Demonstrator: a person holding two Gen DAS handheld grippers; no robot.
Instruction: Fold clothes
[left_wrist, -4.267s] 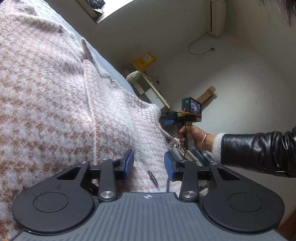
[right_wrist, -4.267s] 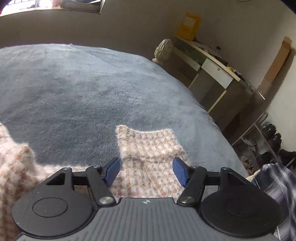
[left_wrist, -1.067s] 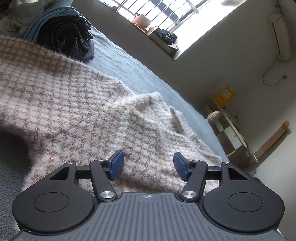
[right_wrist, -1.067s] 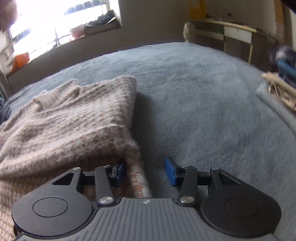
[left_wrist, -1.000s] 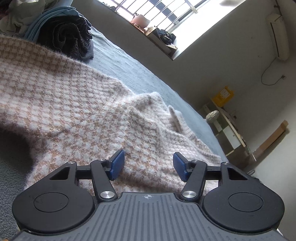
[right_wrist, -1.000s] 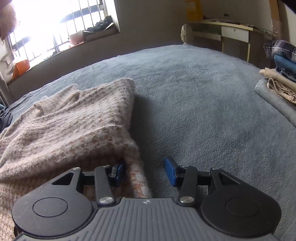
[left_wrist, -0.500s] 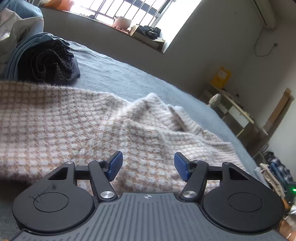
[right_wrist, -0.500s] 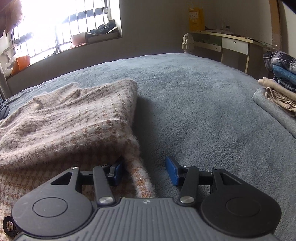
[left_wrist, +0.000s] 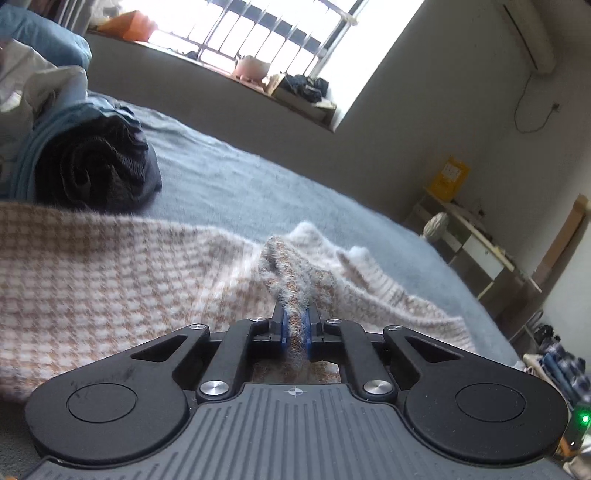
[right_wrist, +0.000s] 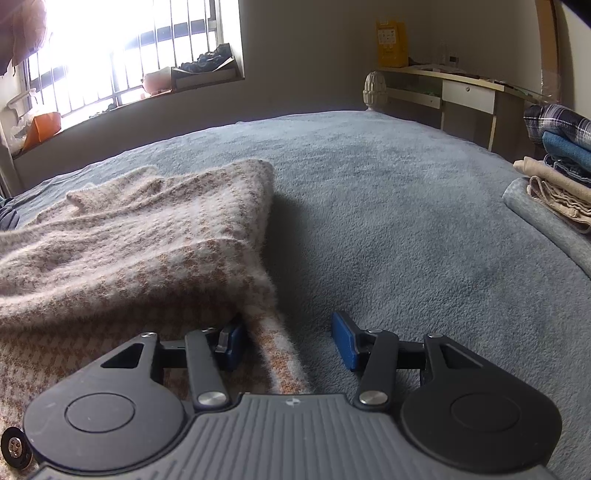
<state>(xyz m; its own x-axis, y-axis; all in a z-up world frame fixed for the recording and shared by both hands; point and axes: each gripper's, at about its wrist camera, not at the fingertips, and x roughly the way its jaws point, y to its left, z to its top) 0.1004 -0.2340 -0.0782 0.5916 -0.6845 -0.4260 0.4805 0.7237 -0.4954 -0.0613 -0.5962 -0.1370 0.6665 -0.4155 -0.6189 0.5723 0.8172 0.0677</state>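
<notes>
Two claws engage the sweater (left_wrist: 110, 280): left claw (left_wrist: 295, 334) pinches a fabric ridge; right claw (right_wrist: 288, 341) stands spread astride the hem. Next: close right, then lift.

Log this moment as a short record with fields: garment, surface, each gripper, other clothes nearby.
garment: houndstooth sweater, spread out, partly rumpled
surface: grey-blue blanket
left gripper: just closed, pinching a raised fold of the sweater
right gripper: open, sweater edge between its jaws, not pressed
other clothes: dark rolled garment; folded stack
</notes>
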